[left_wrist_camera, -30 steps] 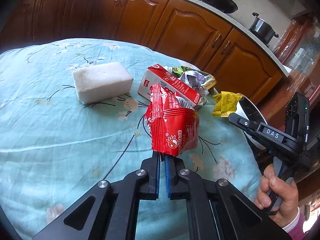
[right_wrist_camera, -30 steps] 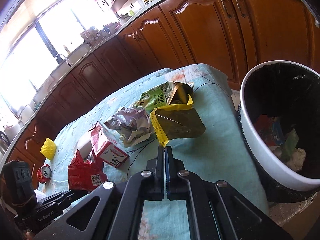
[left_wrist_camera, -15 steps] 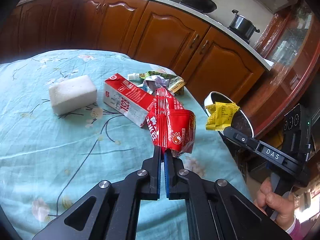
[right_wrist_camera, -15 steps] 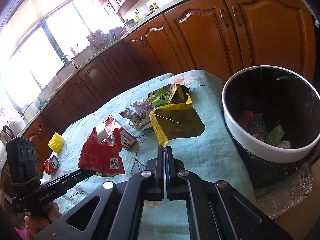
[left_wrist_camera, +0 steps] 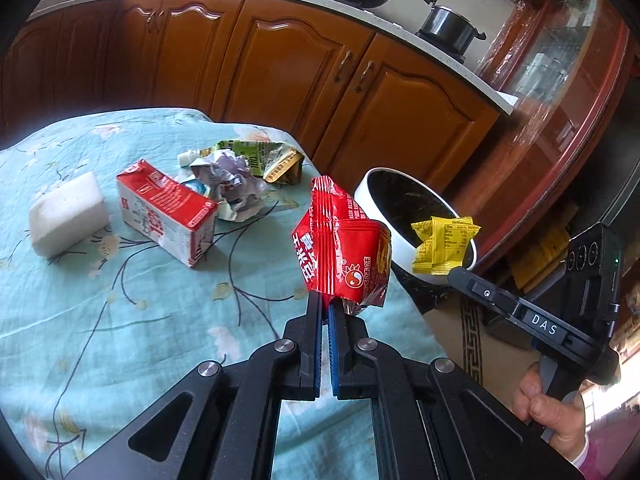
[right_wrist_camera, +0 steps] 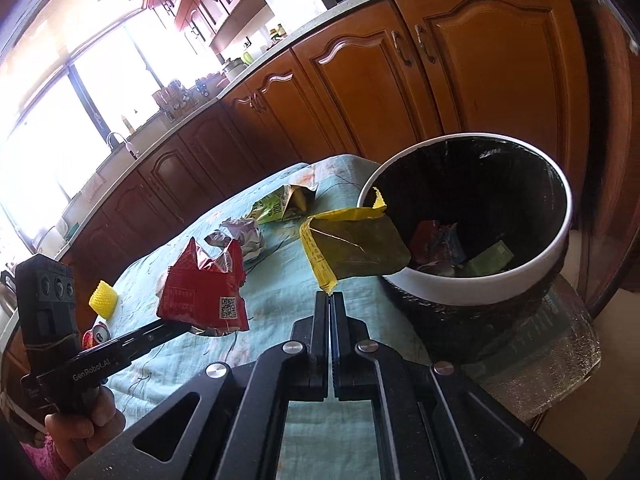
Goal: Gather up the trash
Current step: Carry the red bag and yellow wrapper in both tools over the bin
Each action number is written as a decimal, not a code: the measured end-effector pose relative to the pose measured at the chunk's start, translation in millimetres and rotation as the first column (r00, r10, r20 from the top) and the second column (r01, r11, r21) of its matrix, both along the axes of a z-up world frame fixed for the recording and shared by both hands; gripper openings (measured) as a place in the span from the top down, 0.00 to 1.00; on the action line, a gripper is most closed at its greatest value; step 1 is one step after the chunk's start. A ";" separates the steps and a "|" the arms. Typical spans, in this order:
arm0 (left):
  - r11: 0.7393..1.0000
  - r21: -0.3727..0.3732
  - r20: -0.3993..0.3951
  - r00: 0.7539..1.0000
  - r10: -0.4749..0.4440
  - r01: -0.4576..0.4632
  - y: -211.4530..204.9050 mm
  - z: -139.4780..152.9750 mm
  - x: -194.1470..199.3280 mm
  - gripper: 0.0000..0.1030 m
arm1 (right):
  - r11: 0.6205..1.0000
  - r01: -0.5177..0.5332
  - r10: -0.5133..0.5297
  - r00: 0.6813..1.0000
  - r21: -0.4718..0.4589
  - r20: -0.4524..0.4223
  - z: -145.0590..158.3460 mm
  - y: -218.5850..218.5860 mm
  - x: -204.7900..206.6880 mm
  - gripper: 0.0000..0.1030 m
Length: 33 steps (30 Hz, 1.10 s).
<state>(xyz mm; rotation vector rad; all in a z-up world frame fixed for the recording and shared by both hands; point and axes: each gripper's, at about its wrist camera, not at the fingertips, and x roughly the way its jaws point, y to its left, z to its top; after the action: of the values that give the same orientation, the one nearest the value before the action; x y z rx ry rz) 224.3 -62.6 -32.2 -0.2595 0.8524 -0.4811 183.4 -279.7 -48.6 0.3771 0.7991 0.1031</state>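
My left gripper (left_wrist_camera: pixel 325 304) is shut on a red snack bag (left_wrist_camera: pixel 344 248) and holds it above the table's right edge; the bag also shows in the right wrist view (right_wrist_camera: pixel 204 292). My right gripper (right_wrist_camera: pixel 330 298) is shut on a yellow wrapper (right_wrist_camera: pixel 352 248), held over the near rim of the white trash bin (right_wrist_camera: pixel 552 256). In the left wrist view the yellow wrapper (left_wrist_camera: pixel 444 244) hangs over the bin (left_wrist_camera: pixel 376 184). The bin has a black liner and holds some trash.
On the teal floral tablecloth (left_wrist_camera: pixel 120 320) lie a white sponge block (left_wrist_camera: pixel 68 216), a red and white carton (left_wrist_camera: pixel 168 212), crumpled paper (left_wrist_camera: pixel 228 176) and a green wrapper (left_wrist_camera: pixel 260 156). A yellow object (right_wrist_camera: pixel 103 298) and a can (right_wrist_camera: pixel 96 334) sit at the table's far end. Wooden cabinets (left_wrist_camera: pixel 280 64) stand behind.
Both grippers have moved toward the bin with their loads. The yellow wrapper went from above the table to over the bin's rim. The red bag has moved right, away from the carton.
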 end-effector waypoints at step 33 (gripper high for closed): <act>0.984 0.107 0.030 0.989 -0.146 0.142 -135.2 -2.2 103.7 0.98 | 0.992 0.107 -0.109 0.994 -0.068 -0.032 4.1 -80.4 23.7 1.00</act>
<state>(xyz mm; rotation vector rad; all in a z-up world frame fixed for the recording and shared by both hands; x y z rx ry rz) 328.0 -197.8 -34.5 -0.0924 0.8604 -0.5725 207.0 -360.1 -44.5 0.3594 0.8135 -0.0314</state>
